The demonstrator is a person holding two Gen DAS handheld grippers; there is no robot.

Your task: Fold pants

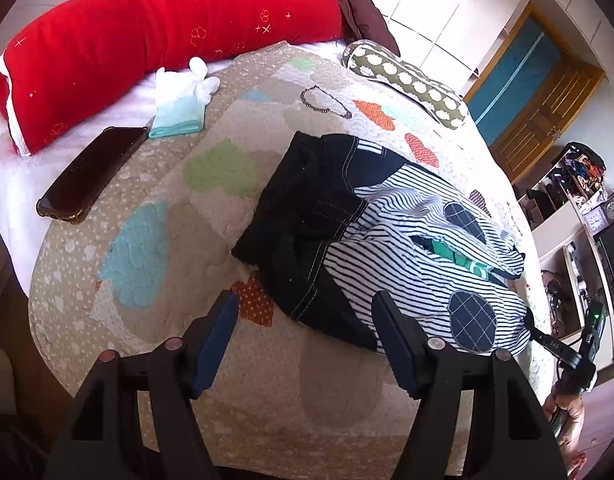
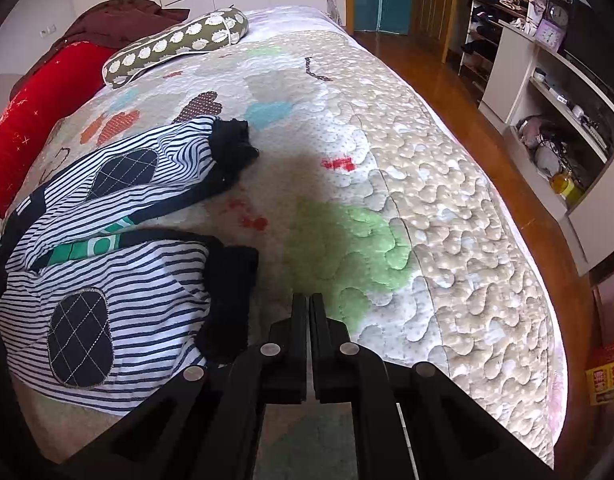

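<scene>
Pants point(image 1: 371, 248) lie spread on the quilt point(image 1: 211, 216) of a bed, black upper part with white stitching, legs in navy-and-white stripes, each leg bearing an oval dark checked knee patch. In the left wrist view they sit right of centre, waist toward 11 o'clock, legs running out toward 4 o'clock; a green printed strip shows in the gap between the legs. Left gripper point(image 1: 307, 340) hangs above the quilt at the near edge of the garment, jaws standing well apart, nothing between them; right finger overlaps the black fabric in view, contact cannot be told. Right gripper point(image 2: 309, 312) has its jaws closed together, nothing visibly clamped, over bare quilt just right of the near leg's black cuff. In the right wrist view the pants fill the 9 o'clock side, both cuffs pointing toward the middle of the bed. Elsewhere: red bolster point(image 1: 139, 36) at 11 o'clock, dark phone point(image 1: 91, 176) at 9 o'clock on the white sheet edge, small folded pale cloth point(image 1: 179, 100) beside it, olive spotted cushion point(image 1: 407, 80) at 1 o'clock. Shelving unit point(image 2: 547, 92) stands across the wooden floor at 2 o'clock in the right view.
</scene>
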